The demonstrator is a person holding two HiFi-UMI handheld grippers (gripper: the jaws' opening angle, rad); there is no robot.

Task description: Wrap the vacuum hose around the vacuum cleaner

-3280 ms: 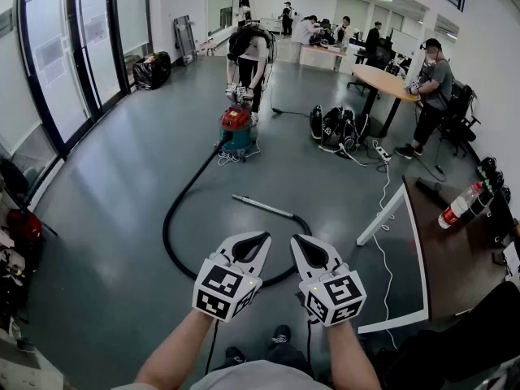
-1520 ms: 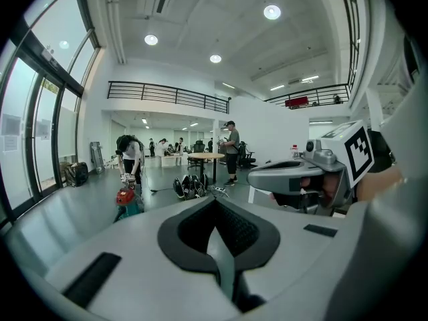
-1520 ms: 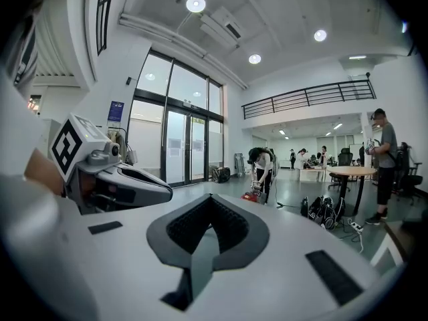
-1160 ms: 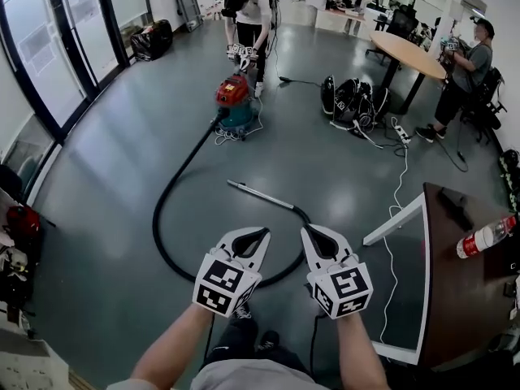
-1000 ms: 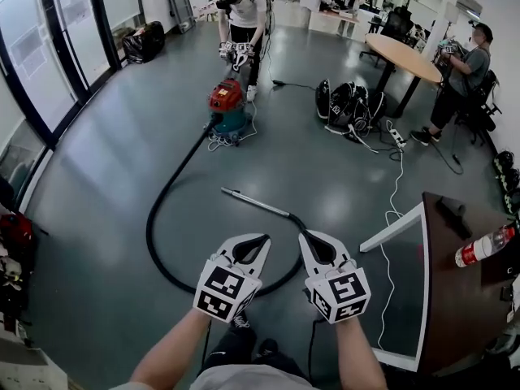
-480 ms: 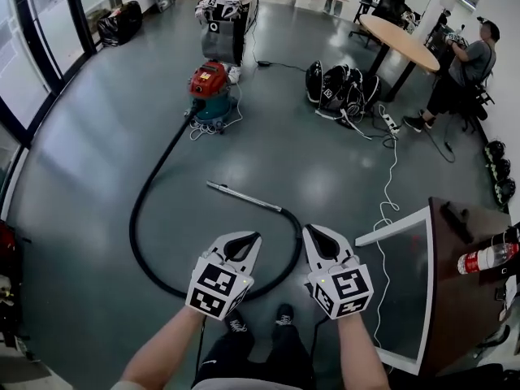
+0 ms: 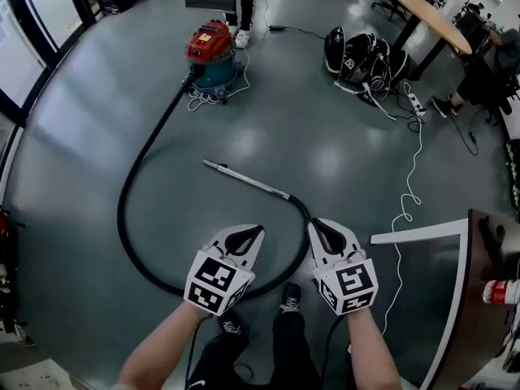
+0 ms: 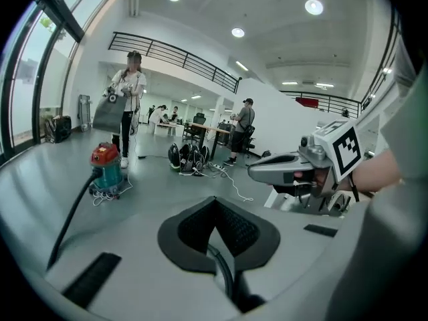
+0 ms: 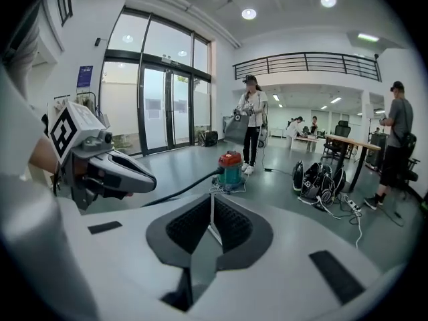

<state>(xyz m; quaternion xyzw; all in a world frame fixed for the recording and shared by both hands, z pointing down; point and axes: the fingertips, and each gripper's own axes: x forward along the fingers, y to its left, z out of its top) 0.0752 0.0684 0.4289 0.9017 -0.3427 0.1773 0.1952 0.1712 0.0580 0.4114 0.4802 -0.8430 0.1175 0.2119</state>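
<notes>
A red and teal vacuum cleaner stands on the grey floor far ahead; I also see the vacuum cleaner in the left gripper view and the vacuum cleaner in the right gripper view. Its black hose loops left across the floor and curves back under my grippers to a metal wand. My left gripper and right gripper hang side by side above the hose's near bend, both shut and empty.
A person's legs stand just behind the vacuum. Black bags and a white power cable lie at the right. A white-edged table and a dark table with a red-labelled bottle are at the near right. My shoes are below.
I have walked forward: the vacuum, hose loop and wand have come nearer, and the view tilts further down. Both grippers stay shut and side by side.
</notes>
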